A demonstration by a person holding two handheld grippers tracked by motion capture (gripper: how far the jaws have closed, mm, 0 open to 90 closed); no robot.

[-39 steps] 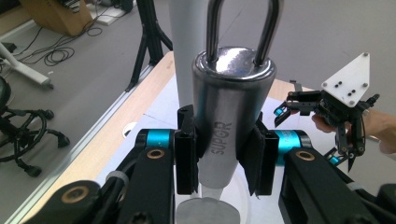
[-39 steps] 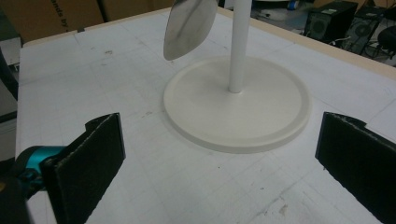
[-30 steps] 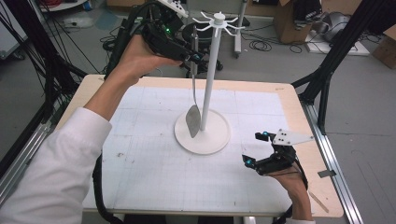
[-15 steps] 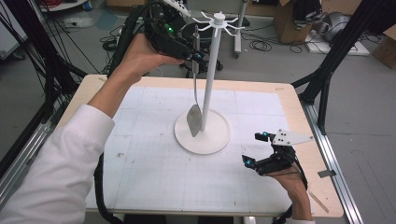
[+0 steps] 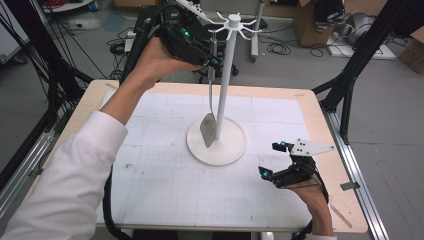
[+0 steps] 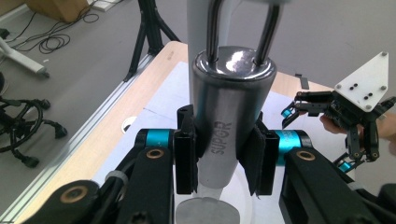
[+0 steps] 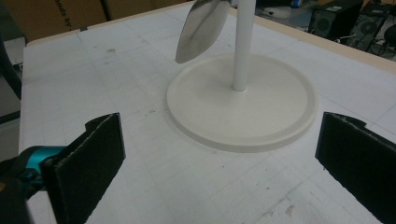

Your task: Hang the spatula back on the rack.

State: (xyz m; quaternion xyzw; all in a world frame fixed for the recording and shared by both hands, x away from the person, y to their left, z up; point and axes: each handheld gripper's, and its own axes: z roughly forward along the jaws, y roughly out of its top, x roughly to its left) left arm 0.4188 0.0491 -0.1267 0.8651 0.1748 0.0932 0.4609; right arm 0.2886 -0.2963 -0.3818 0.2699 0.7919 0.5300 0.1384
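Observation:
A steel spatula (image 5: 208, 129) hangs blade down beside the white pole of the hook rack (image 5: 226, 75), its blade just above the rack's round base (image 5: 227, 150). My left gripper (image 5: 212, 62) is shut on its thick handle (image 6: 228, 116), high up near the rack's hooks. The handle's wire loop (image 6: 215, 28) runs up to a white part at the frame's top; I cannot tell if it sits on a hook. My right gripper (image 5: 270, 160) rests open near the table's right front, empty, with the base (image 7: 243, 107) and blade (image 7: 201, 28) ahead of its pads (image 7: 93, 158).
A white gridded mat (image 5: 150, 170) covers the wooden table (image 5: 320, 110). My right gripper (image 6: 348, 114) lies past the handle in the left gripper view. Black frame legs, cables and boxes stand on the floor beyond the table.
My left gripper has edged slightly toward the rack's pole with the spatula in it. The right gripper has not moved.

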